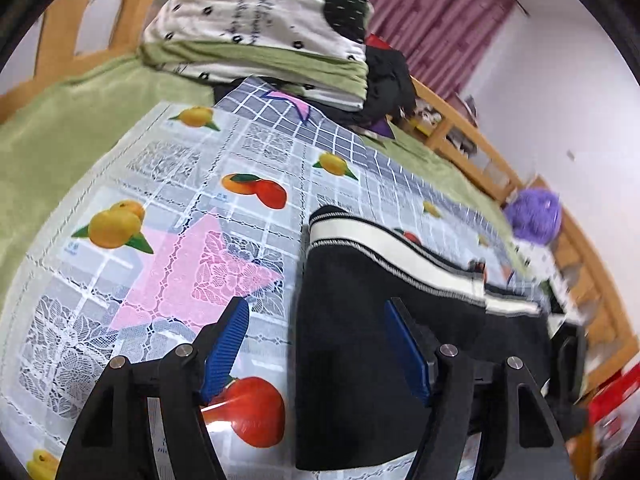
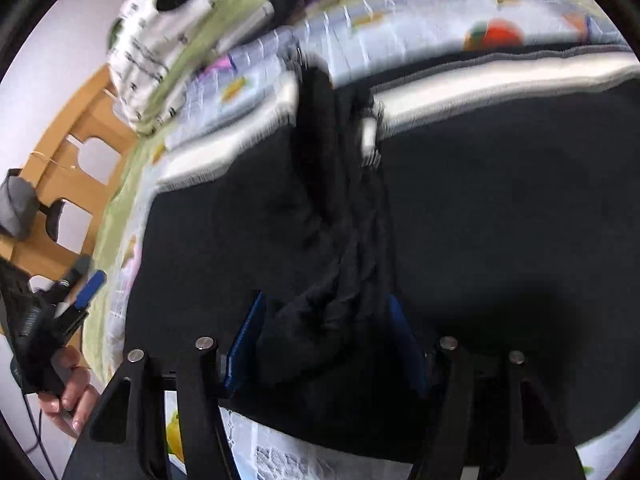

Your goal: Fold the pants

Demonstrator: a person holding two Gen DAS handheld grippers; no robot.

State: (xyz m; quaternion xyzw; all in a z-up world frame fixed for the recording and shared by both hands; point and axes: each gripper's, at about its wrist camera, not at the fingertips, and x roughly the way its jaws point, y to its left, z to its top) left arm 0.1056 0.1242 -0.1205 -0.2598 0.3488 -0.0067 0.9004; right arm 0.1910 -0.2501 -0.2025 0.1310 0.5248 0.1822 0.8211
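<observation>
The black pants [image 1: 380, 340] with a white side stripe lie flat on a fruit-print plastic cloth [image 1: 160, 208] spread over a bed with a green sheet [image 1: 52, 148]. In the left wrist view the left gripper [image 1: 316, 312] stands spread over the edge of the pants: its left finger hangs above the bare cloth, its right finger above the black fabric, and nothing is pinched between them. In the right wrist view the right gripper [image 2: 324, 308] is also spread, pointing down at the middle of the pants, where a bunched ridge of black fabric rises between its two blue pads; whether the pads press on it is hard to tell through the blur. At the left edge of that view a hand [image 2: 72, 392] grips the other tool. Folded bedding [image 1: 256, 28] is piled at the far end of the bed, against a wooden bed frame [image 1: 460, 128].
</observation>
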